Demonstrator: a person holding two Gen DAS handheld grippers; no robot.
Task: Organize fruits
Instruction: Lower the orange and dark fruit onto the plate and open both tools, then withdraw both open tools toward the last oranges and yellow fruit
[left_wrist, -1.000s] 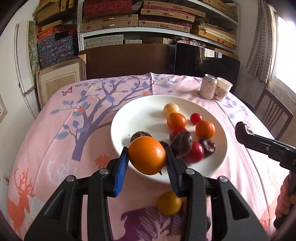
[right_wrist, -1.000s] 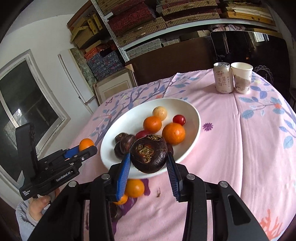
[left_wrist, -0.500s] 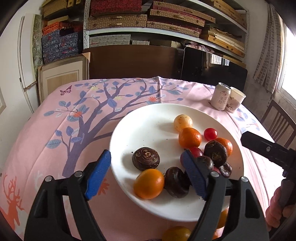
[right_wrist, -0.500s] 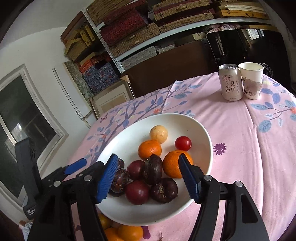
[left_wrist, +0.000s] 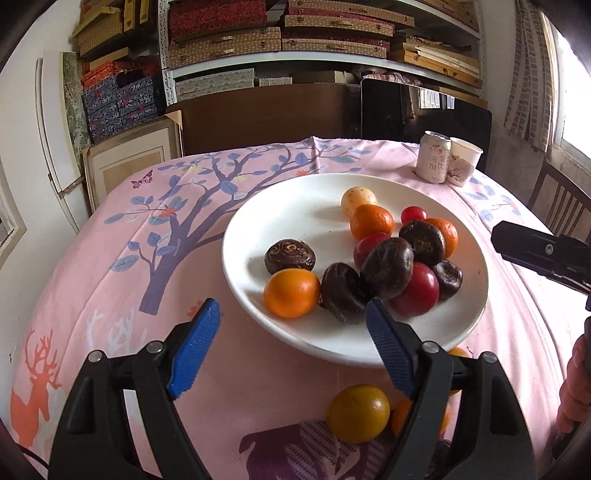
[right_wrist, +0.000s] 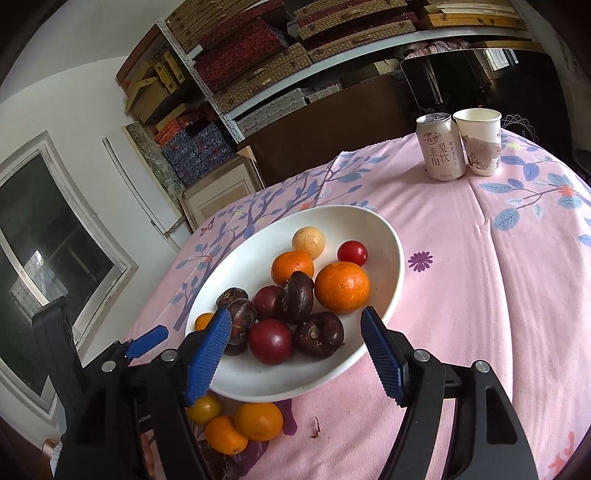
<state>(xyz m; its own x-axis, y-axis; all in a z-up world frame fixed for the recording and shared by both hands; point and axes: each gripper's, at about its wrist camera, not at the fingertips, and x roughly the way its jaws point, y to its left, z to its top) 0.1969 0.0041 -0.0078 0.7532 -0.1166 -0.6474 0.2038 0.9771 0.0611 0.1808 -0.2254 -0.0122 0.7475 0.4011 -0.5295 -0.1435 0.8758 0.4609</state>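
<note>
Fruits fill the white plate (left_wrist: 469, 306) just ahead of both tools: oranges, dark round fruits, red ones, one pale ball; the left gripper (left_wrist: 291, 350) and right gripper (right_wrist: 295, 354) hang released with nothing between the pads, the right's jaws having just been widening; judged from this, most is gathered, yet a yellow fruit (left_wrist: 357, 412) and small oranges (right_wrist: 258, 421) lie on the pink tablecloth (left_wrist: 110, 288) beneath the tools, outside the plate; a can (right_wrist: 439, 147) and paper cup (right_wrist: 480, 146) stand far ahead; box-laden shelves (left_wrist: 295, 40) behind.
</note>
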